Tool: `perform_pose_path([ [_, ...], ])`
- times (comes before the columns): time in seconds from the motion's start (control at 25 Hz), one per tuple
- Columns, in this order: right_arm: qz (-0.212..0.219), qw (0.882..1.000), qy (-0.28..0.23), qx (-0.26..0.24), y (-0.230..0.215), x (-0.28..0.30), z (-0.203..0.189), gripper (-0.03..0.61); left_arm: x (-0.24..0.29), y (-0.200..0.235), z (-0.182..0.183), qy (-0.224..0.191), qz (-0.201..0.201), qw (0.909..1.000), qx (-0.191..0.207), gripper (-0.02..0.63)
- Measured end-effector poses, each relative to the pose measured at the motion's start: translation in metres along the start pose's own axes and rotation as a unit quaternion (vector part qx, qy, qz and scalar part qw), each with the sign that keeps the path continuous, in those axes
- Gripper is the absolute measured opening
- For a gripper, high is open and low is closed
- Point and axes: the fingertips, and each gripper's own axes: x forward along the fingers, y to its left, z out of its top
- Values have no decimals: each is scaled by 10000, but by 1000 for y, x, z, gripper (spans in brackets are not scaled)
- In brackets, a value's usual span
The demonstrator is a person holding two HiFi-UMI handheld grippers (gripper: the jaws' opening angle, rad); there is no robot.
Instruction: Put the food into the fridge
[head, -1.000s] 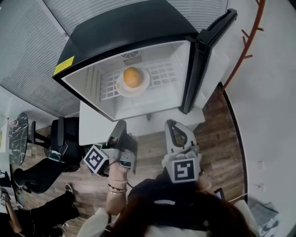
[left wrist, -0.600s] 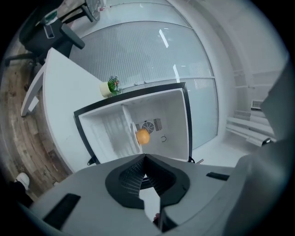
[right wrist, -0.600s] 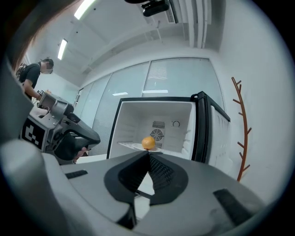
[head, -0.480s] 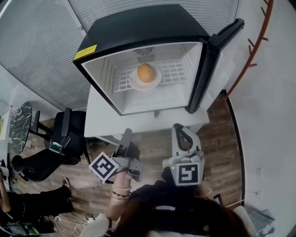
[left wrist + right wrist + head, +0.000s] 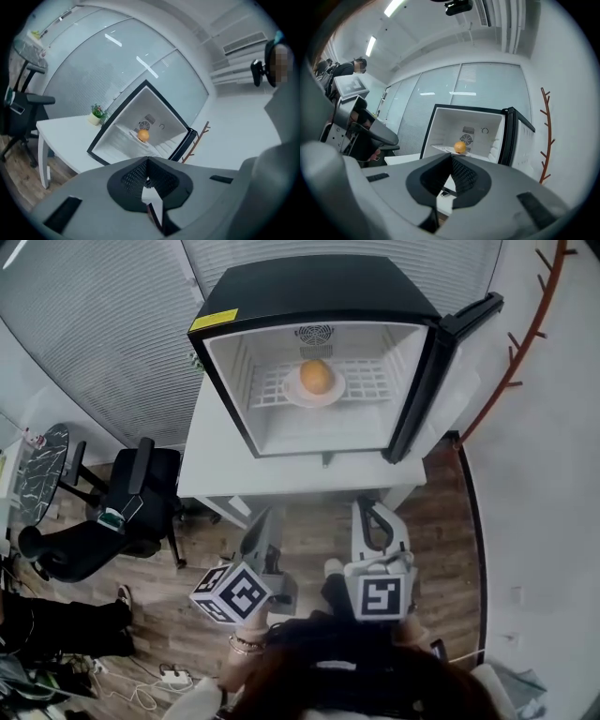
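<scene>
Table [image 5: 281,479], 12 o'clock: bears the fridge [image 5: 309,296], whose door [image 5: 436,381] stands open at 3 o'clock. Plate [image 5: 323,401] on the wire shelf, the orange [image 5: 316,376] upon it. Left gripper [image 5: 266,516] and right gripper [image 5: 369,506], 6 o'clock: both clenched, empty. We'd push the door's outer edge, slowly.

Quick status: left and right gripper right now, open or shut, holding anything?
Left gripper: shut, jaws together, nothing between them.
Right gripper: shut, jaws together, nothing held.
</scene>
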Motion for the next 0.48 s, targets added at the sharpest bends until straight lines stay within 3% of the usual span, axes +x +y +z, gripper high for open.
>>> perform_pose_path([
  [0.2, -26, 10000, -59, 44, 12, -19, 4, 0, -22, -16, -14, 281, -112, 9939, 1057, -8],
  [0.48, 50, 10000, -3, -8, 34, -52, 4, 0, -57, -21, -29, 350, 32, 9867, 1588, -8],
])
